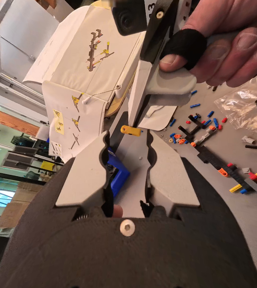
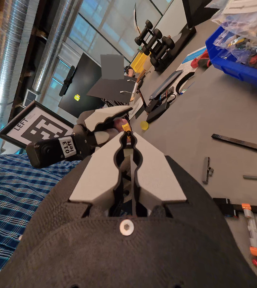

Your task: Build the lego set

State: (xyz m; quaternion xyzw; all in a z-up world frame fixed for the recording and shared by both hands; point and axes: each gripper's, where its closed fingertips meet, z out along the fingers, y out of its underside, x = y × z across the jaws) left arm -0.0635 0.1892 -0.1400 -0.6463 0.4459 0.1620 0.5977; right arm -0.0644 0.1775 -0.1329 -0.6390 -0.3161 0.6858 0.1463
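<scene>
My right gripper [image 2: 127,134] is shut on a small yellow lego piece [image 2: 126,127] and holds it in the air at its tips. In the left wrist view the right gripper [image 1: 132,124] comes down from above, held by a hand [image 1: 218,51], with the yellow piece [image 1: 130,130] sticking out sideways. My left gripper [image 1: 128,137] is open and empty, its jaws just below and to either side of the yellow piece. It also shows in the right wrist view [image 2: 117,124], open. A long black partial build [image 1: 215,163] with yellow axles lies on the grey table [image 1: 218,233].
An open instruction booklet [image 1: 85,62] stands on a holder behind. Loose blue, red and orange pins [image 1: 202,124] and a plastic bag [image 1: 241,106] lie to the right. A blue bin [image 2: 241,65] of bagged parts, dumbbells [image 2: 154,45], and loose beams [image 2: 207,169] lie on the table. My left and right fingertips are right by each other. My left gripper's tips are some 15 cm from the long black partial build [image 1: 215,163].
</scene>
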